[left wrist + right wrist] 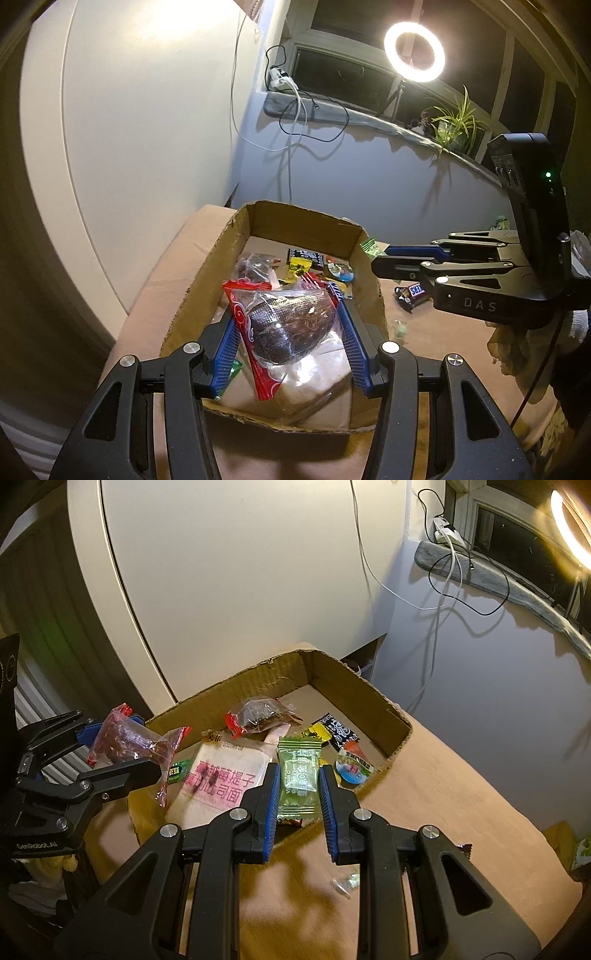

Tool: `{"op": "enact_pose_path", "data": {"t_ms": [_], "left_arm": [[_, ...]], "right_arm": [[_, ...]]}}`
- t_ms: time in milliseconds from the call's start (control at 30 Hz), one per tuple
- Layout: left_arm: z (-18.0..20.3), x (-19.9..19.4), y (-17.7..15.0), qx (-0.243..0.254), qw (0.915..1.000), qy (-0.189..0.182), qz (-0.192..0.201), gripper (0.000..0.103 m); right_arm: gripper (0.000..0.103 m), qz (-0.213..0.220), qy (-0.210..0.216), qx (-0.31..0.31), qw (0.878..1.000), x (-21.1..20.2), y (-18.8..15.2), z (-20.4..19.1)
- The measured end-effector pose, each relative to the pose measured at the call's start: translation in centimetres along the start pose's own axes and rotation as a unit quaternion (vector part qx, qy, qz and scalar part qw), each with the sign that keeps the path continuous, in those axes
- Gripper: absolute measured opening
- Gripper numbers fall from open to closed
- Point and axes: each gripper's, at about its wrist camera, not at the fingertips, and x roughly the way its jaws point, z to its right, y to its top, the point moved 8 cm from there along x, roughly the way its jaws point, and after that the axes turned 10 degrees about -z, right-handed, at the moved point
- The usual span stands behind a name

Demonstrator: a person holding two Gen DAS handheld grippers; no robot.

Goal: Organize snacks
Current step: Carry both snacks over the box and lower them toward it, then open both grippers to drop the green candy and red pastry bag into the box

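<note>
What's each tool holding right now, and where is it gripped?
Left tool grips the red-edged clear snack bag by its sides. Right tool grips the green candy packet by its side edges.

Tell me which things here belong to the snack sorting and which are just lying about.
Part of the job: cardboard box, red-edged snack packet in the left claw, green candy packet in the right claw, Snickers bar.

Lying about: ring light, potted plant, cables.

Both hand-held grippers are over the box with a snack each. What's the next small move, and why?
Probably open the left hand-held gripper and drop its red-edged clear packet. The packet hangs over the cardboard box, above the snacks already inside, so it should land in. The right hand-held gripper can then release its green candy the same way.
</note>
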Motion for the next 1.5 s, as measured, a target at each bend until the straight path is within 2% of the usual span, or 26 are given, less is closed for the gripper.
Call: {"op": "enact_pose_path", "data": {"t_ms": [700,733,767,833,933,1000,1067,1500], "left_arm": [[-1.6,1.3,0.9,-0.016,0.9998,0.009,-0.008,0.056],[-1.7,1.3,0.9,-0.017,0.9998,0.010,-0.008,0.057],[-1.7,1.2,1.0,-0.017,0.9998,0.011,-0.007,0.059],[-1.9,1.2,1.1,-0.018,0.9997,0.014,-0.005,0.061],[-2.1,1.2,1.1,-0.019,0.9997,0.017,-0.005,0.068],[-2.1,1.3,1.1,-0.018,0.9996,0.019,-0.004,0.073],[-2.0,1.2,1.0,-0.015,0.9996,0.022,-0.003,0.075],[-0.8,1.0,1.0,-0.005,0.9997,0.023,-0.001,0.076]], "right_arm": [[0.025,-0.015,0.007,-0.004,1.000,2.5,1.5,0.1],[0.031,-0.015,0.006,-0.003,1.000,2.5,1.6,0.1],[0.043,-0.015,0.006,-0.002,1.000,2.6,1.6,0.2],[0.057,-0.010,0.001,0.001,1.000,2.6,1.7,0.4],[0.059,-0.008,0.000,0.005,1.000,2.6,1.8,0.6],[0.068,-0.008,-0.004,0.008,1.000,2.5,1.8,0.8],[0.081,-0.002,-0.011,0.010,1.000,2.3,1.9,1.0],[0.082,0.002,-0.023,0.032,0.999,1.1,1.0,2.9]]}}
